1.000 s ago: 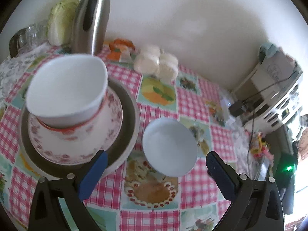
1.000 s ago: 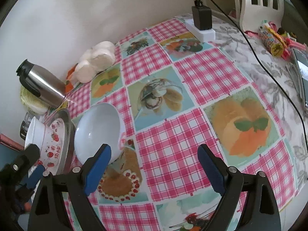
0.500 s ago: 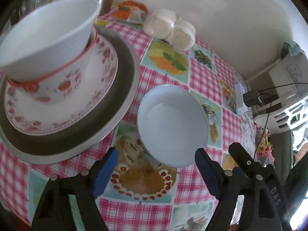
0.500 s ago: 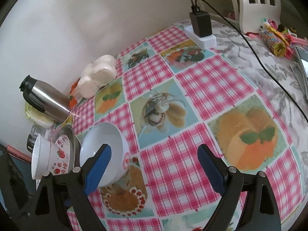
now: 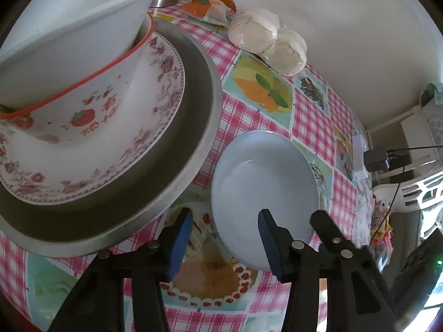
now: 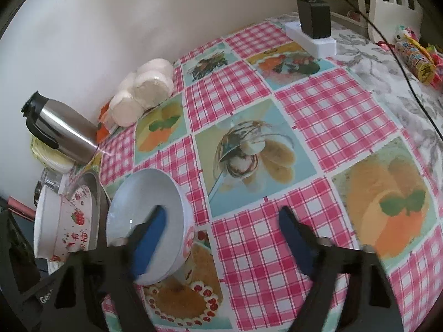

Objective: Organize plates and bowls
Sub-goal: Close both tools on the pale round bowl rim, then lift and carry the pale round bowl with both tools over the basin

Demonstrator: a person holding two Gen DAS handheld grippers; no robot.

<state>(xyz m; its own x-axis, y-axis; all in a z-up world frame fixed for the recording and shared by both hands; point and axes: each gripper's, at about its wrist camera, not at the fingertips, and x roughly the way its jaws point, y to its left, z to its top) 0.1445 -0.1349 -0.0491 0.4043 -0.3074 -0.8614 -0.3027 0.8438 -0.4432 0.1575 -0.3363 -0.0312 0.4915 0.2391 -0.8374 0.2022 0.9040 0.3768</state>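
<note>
Nearest the left wrist camera, the left gripper (image 5: 224, 238) is closing its blue-padded fingers astride the near rim of the plain pale-blue ceramic bowl (image 5: 263, 185), one inside, one outside, not yet pressing. The right gripper (image 6: 221, 232) is also closing, one finger over the same bowl's hollow, the other above bare checked worktop (image 6: 332, 116), gripping nothing. The step appears to be seizing this loose bowl; next it probably needs pinching and lifting toward the stack at ten o'clock. There, one white bowl (image 5: 69, 30) is sitting inside one strawberry-printed bowl (image 5: 83, 110), on one floral plate (image 5: 155, 116), on one grey metal plate (image 5: 193, 105). Three bowls, two plates.
</note>
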